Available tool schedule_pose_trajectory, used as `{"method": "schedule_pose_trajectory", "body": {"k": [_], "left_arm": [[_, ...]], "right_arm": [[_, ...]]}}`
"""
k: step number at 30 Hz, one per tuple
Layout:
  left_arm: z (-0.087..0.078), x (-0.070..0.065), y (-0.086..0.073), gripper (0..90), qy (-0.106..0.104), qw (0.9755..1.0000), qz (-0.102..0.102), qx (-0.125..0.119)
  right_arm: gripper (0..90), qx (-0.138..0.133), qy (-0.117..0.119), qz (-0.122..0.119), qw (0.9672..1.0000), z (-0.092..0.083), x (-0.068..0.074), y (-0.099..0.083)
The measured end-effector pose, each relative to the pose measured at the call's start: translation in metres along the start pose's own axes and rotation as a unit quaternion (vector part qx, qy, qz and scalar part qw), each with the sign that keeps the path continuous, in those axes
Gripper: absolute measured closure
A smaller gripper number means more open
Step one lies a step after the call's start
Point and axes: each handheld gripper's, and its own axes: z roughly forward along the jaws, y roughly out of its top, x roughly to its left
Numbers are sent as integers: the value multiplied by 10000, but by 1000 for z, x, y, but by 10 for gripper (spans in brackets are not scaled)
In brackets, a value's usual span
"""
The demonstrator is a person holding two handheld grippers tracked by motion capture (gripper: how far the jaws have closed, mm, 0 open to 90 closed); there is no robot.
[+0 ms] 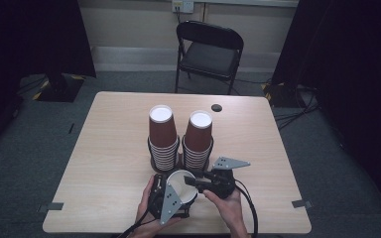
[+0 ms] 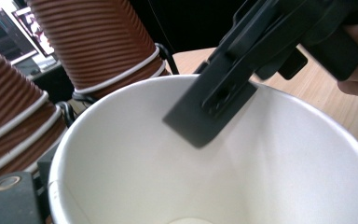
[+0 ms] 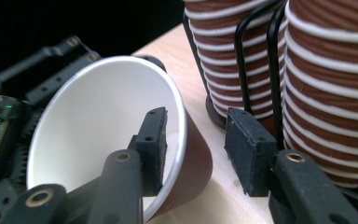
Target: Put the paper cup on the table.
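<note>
Two stacks of brown ribbed cups stand upside down in a black wire holder [image 1: 180, 159] at the middle of the worktop [image 1: 104, 148], the left stack [image 1: 162, 139] just beside the right stack [image 1: 198, 141]. One single cup [image 1: 181, 187] lies tilted in front of them, near the worktop's front edge, its white mouth turned up. Going left to right: the left gripper [image 1: 171, 201] cradles this cup from the left and below, seemingly clamped on its wall, though its jaws are hidden. The right gripper [image 3: 200, 149] stands open astride the rim, one jaw inside the mouth, the other outside by the holder, neither pad pressing.

Risk, as I judge it: if the right gripper closes hard, the thin rim could crease; if the left lets go early, the cup could roll off. The outer jaw could also snag the wire holder.

Count: two stacks, one loose cup, two grippers, one folding chair [image 1: 209, 49].
</note>
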Motion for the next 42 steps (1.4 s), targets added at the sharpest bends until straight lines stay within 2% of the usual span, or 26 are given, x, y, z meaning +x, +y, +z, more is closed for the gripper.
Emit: {"method": "schedule_pose_trajectory", "body": {"k": [1,3,4,5,6,7,12,13,15,16,18,21,26,27,32,35,36,37,40,42], "left_arm": [[-1,1,-1,84,22,10000,-24,40],[-4,7,-3,84,88,9996,-282,2],[-4,7,-3,84,88,9996,-282,2],[-6,13,-6,84,74,9984,-549,-69],[-6,13,-6,84,74,9984,-549,-69],[-8,19,-9,83,89,9971,-751,-57],[-14,27,-13,82,192,9955,-927,-57],[-17,31,-14,82,244,9946,-1000,-101],[-19,33,-15,82,247,9942,-1038,-105],[-21,36,-16,82,252,9932,-1128,-135],[-23,37,-16,82,253,9923,-1197,-173],[-26,41,-17,82,299,9910,-1289,-205],[-31,50,-19,82,356,9900,-1339,-281],[-33,53,-20,82,338,9901,-1333,-285],[-38,61,-21,81,478,9889,-1384,-271],[-42,68,-23,81,545,9872,-1465,-323],[-43,71,-24,81,584,9871,-1465,-288],[-44,76,-26,81,634,9858,-1534,-259],[-45,81,-28,81,656,9846,-1599,-259],[-45,87,-29,81,765,9829,-1667,-185]], "right_arm": [[572,-58,-3,-17,10000,-1,1,0],[543,-293,-14,-67,9995,-5,2,-1],[543,-293,-14,-67,9995,-5,2,-1],[501,-498,-67,-125,9987,-8,2,-1],[501,-498,-67,-125,9987,-8,2,-1],[477,-628,-62,-166,9979,-10,0,-2],[441,-804,-144,-218,9964,-14,-2,-3],[418,-920,-264,-220,9952,-17,-3,-4],[409,-994,-320,-224,9943,-18,-3,-5],[381,-1129,-422,-176,9926,-21,-5,-8],[368,-1163,-481,-161,9919,-23,-5,-10],[345,-1303,-689,-153,9890,-30,-7,-16],[255,-1422,-1020,-345,9840,-39,-11,-25],[248,-1424,-1167,-385,9821,-42,-14,-29],[221,-1451,-1274,-328,9806,-47,-19,-35],[212,-1490,-1362,-310,9789,-51,-21,-40],[212,-1511,-1421,-302,9778,-53,-22,-42],[211,-1554,-1564,-365,9747,-56,-24,-45],[201,-1597,-1645,-379,9726,-59,-26,-48],[174,-1638,-1794,-366,9694,-62,-29,-50]]}}
